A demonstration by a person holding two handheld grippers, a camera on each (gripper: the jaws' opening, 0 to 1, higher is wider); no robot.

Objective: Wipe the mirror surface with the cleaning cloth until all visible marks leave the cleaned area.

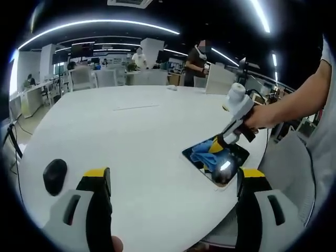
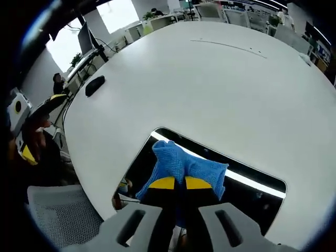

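Cloth [image 2: 184, 168] clamped in right gripper [image 2: 175, 182] on mirror [image 2: 247, 191] (near edge hidden); left gripper [image 1: 173, 181] jaws apart.

Mirror [image 2: 247, 191]: flat on the table [image 2: 220, 84], close to its near edge.
Cloth [image 2: 184, 165]: on the mirror, toward its left end in the right gripper view.
Right gripper [image 2: 176, 183]: over the mirror, jaws closed on the cloth, pressing it to the glass.
Left gripper [image 1: 173, 181]: above the table, jaws apart, well left of the mirror.
Mouse [image 1: 54, 176]: on the table, far from the mirror, just beside the left jaw in the left gripper view.
Chair [image 2: 65, 215]: off the table edge, beside the mirror's left end.
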